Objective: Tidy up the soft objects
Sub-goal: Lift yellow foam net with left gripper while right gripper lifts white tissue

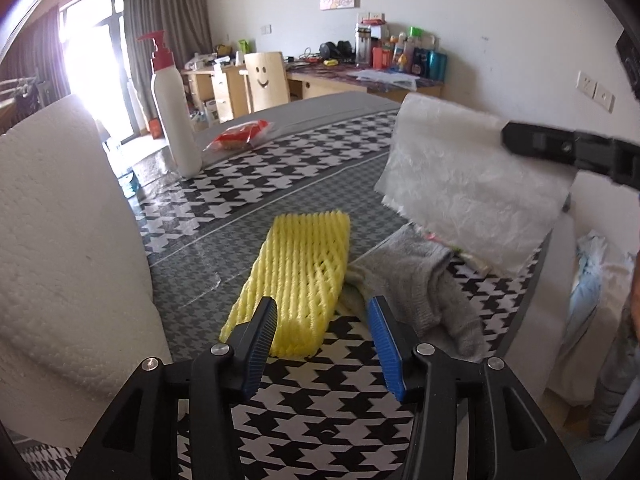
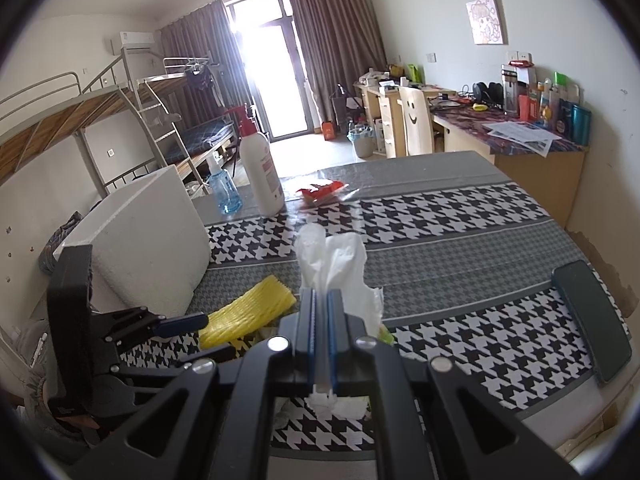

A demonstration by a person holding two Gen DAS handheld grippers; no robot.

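Tissue (image 2: 340, 264) hung pinched in the right claw (image 2: 321, 300), lifted clear above the desk (image 2: 460, 240). The left claw (image 1: 320, 320) gaped, empty, over the yellow foam net (image 1: 296, 280), grey sock (image 1: 420, 280) just beside it. Best kept high, I judged; open desk lay ahead, foam block (image 2: 148, 240) crowding the left.

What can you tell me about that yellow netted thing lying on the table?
The yellow foam net sleeve is a soft, ribbed mesh tube, flattened and lying flat on the houndstooth tablecloth. It looks like spongy foam, with diamond-shaped holes showing toward its right side. Its right edge touches a grey sock. The open left gripper hovers at its near end; whether a finger touches it is unclear. From the right wrist view only its end shows, beside a white foam block.
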